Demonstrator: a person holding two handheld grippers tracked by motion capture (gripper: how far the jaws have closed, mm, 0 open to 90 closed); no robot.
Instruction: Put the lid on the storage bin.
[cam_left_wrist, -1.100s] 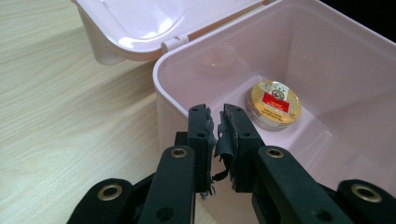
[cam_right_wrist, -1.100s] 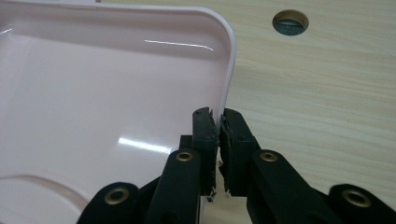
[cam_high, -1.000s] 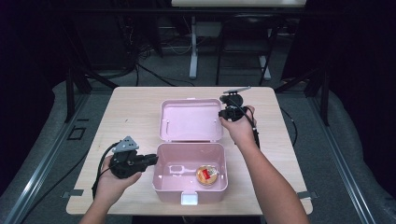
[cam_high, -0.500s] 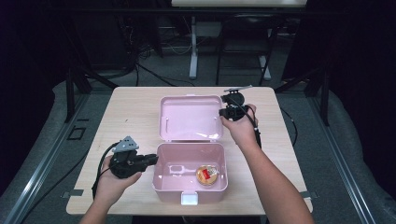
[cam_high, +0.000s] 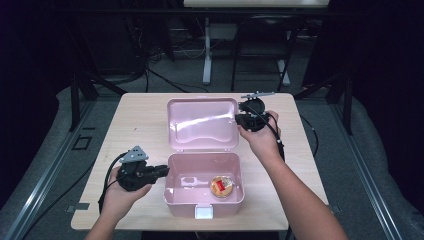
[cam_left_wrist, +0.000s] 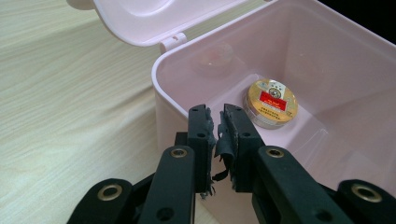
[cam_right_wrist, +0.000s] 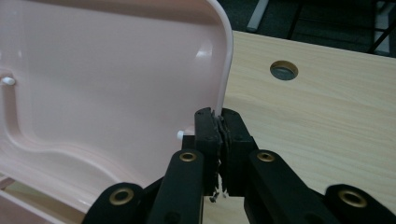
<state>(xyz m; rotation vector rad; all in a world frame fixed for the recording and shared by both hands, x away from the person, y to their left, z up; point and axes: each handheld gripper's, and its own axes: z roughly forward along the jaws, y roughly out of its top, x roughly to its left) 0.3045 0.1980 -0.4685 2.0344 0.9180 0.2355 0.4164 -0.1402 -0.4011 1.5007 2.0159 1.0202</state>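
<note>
A pink plastic box (cam_high: 172, 187) stands open at the table's front, its lid (cam_high: 202, 125) swung back and tilted up off the table. Inside lies a round gold tin with a red label (cam_high: 221, 186). My left gripper (cam_high: 164, 171) is shut on the box's left wall; in the left gripper view its jaws (cam_left_wrist: 217, 121) pinch the rim, with the tin (cam_left_wrist: 272, 100) beyond them. My right gripper (cam_high: 239, 118) is shut on the lid's right edge. In the right gripper view that edge runs down between the jaws (cam_right_wrist: 219, 121), and the lid's inner face (cam_right_wrist: 107, 79) spreads to the left.
The light wooden table (cam_high: 135, 120) has bare room to the left and right of the box. A round cable hole (cam_right_wrist: 284, 70) sits in the tabletop beyond the lid. A white latch (cam_high: 203, 212) is at the box's front. Dark floor, cables and stands surround the table.
My right gripper has risen a little with the lid's edge, and the lid tilts up more steeply. The left gripper and the box base have kept still.
</note>
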